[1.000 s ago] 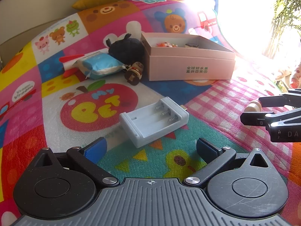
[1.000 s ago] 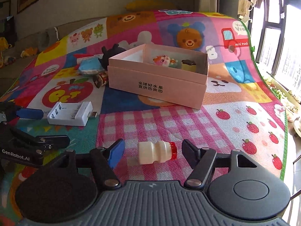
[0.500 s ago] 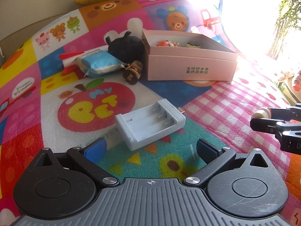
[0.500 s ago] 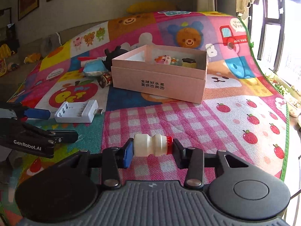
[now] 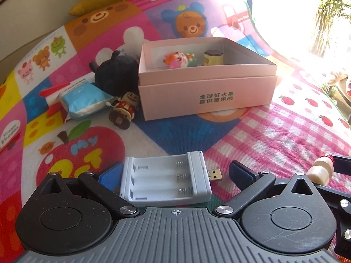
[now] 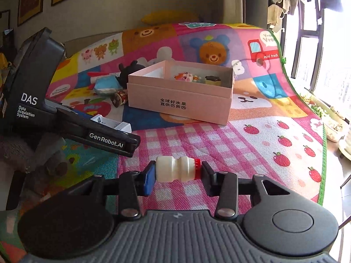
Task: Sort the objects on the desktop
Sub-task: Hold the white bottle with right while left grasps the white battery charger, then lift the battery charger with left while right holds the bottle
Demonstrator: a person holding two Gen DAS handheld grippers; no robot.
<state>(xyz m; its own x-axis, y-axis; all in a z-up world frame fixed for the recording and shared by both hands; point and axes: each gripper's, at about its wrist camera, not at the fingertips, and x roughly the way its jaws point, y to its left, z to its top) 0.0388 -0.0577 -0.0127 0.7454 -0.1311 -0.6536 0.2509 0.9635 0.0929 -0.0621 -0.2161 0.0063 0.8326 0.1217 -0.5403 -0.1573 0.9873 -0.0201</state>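
Observation:
My right gripper (image 6: 176, 176) is shut on a small white drink bottle with a red cap (image 6: 175, 169), held sideways above the mat; the bottle also shows in the left wrist view (image 5: 320, 171). My left gripper (image 5: 175, 175) is open with a white battery charger (image 5: 165, 179) lying between its fingers, its USB plug pointing right. The charger partly shows in the right wrist view (image 6: 114, 125) behind the left gripper. An open pink box (image 5: 206, 94) (image 6: 179, 103) stands farther back and holds a small pig figure (image 5: 176, 59) and a pudding toy (image 5: 213, 57).
Left of the box lie a black plush (image 5: 116, 74), a blue tissue pack (image 5: 82, 97) and a wooden wind-up doll (image 5: 124, 109). Everything rests on a colourful cartoon play mat (image 6: 263, 135). A window is on the right.
My left gripper has moved forward so the charger now lies between its fingers. My right gripper closed on the bottle and lifted it toward the box.

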